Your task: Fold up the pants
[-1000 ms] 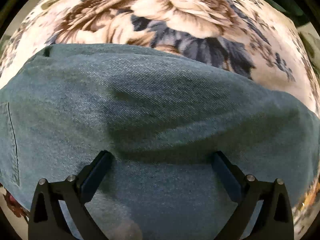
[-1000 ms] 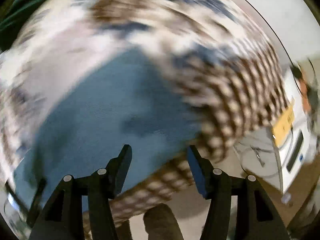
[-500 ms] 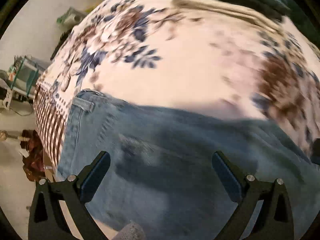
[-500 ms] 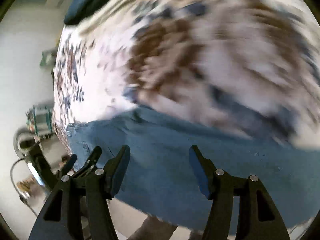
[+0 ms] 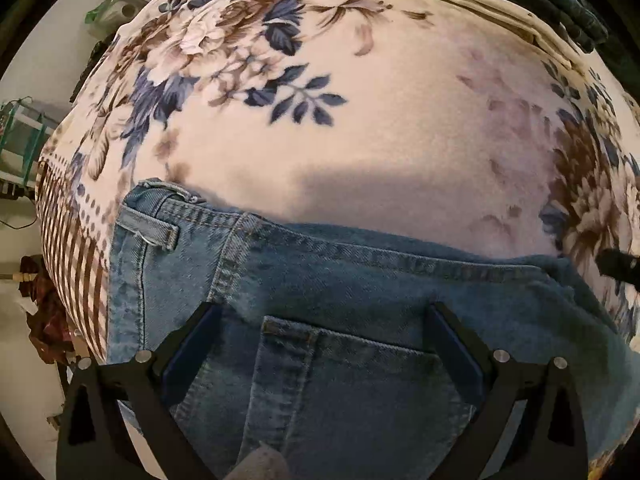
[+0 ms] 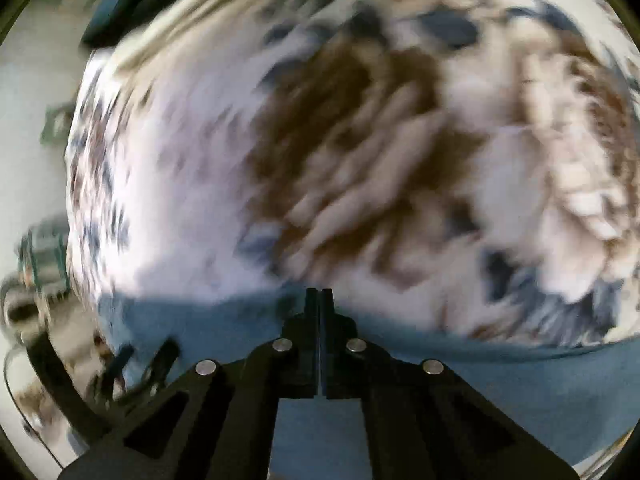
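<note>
Blue denim pants (image 5: 360, 288) lie on a floral blanket (image 5: 380, 120). In the left wrist view the waistband with a belt loop (image 5: 148, 228) is at the left and a back pocket (image 5: 352, 392) lies between my fingers. My left gripper (image 5: 320, 320) is open just above the denim. In the blurred right wrist view my right gripper (image 6: 319, 296) is shut, its jaws pressed together at the far edge of the pants (image 6: 480, 384). Whether denim is pinched between them is not visible. The right gripper's tip (image 5: 618, 266) shows at the right edge of the left wrist view.
The blanket covers a bed whose checked border (image 5: 68, 240) drops off at the left. Folded cream and dark fabrics (image 5: 480, 4) lie at the far side. Clutter and a green frame (image 5: 24, 136) stand on the floor at the left.
My right gripper has closed from open to shut at the pants' edge. Both views have swung; the left now shows the waistband and back pocket.
</note>
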A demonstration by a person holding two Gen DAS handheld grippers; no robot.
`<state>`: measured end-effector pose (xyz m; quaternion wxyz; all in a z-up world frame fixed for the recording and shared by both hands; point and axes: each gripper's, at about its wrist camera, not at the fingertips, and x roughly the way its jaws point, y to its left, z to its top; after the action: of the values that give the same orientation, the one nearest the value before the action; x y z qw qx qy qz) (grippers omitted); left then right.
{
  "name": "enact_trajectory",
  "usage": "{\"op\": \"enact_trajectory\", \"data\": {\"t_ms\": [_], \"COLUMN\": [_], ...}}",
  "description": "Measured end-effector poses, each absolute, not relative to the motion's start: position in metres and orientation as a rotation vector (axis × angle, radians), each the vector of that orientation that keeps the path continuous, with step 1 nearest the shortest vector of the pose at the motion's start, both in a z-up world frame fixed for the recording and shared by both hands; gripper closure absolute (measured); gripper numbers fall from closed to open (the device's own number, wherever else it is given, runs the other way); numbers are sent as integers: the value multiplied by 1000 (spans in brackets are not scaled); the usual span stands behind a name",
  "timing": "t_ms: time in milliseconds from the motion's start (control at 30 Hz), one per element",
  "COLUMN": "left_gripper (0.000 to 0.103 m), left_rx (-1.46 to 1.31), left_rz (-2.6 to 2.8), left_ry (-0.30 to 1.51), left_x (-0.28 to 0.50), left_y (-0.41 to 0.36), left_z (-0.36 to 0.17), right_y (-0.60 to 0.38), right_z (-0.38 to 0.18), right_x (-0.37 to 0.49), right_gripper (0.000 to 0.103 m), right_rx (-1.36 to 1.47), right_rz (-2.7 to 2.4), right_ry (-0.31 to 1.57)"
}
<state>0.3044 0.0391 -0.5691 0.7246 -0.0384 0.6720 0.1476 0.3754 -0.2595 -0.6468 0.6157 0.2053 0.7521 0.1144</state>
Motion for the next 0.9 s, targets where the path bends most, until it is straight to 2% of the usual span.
{"op": "enact_trajectory", "data": {"t_ms": [67, 100, 200, 333, 367, 400, 433, 700, 800, 900], "left_gripper": [0, 0, 0, 0, 0, 0, 0, 0, 0, 0], "left_rx": [-77, -72, -27, -18, -22, -26, -23, -20, -12, -17], "left_rz": [311, 303, 289, 270, 264, 256, 251, 234, 226, 191], "left_ry": [1477, 1468, 1420, 1426, 1431, 1434, 1432, 1425, 1430, 1428], "left_x": [308, 310, 317, 326, 328, 329, 330, 332, 337, 340], "left_y": [41, 42, 38, 33, 34, 32, 31, 21, 16, 4], "left_z": [-564, -561, -549, -551, -552, -552, -552, -548, -550, -544], "right_y": [-256, -249, -236, -212, -214, -211, -212, -218, -232, -262], "right_z": [-646, -647, -656, -677, -677, -677, -674, -656, -668, -653], "right_x": [376, 375, 370, 367, 363, 363, 363, 359, 366, 358], "right_gripper": [102, 98, 57, 59, 65, 89, 91, 98, 98, 96], "right_rx": [471, 441, 343, 262, 253, 262, 275, 380, 454, 488], "right_rz": [382, 422, 470, 501, 504, 508, 487, 361, 343, 272], "right_ry": [1792, 1815, 1864, 1894, 1872, 1861, 1839, 1724, 1763, 1737]}}
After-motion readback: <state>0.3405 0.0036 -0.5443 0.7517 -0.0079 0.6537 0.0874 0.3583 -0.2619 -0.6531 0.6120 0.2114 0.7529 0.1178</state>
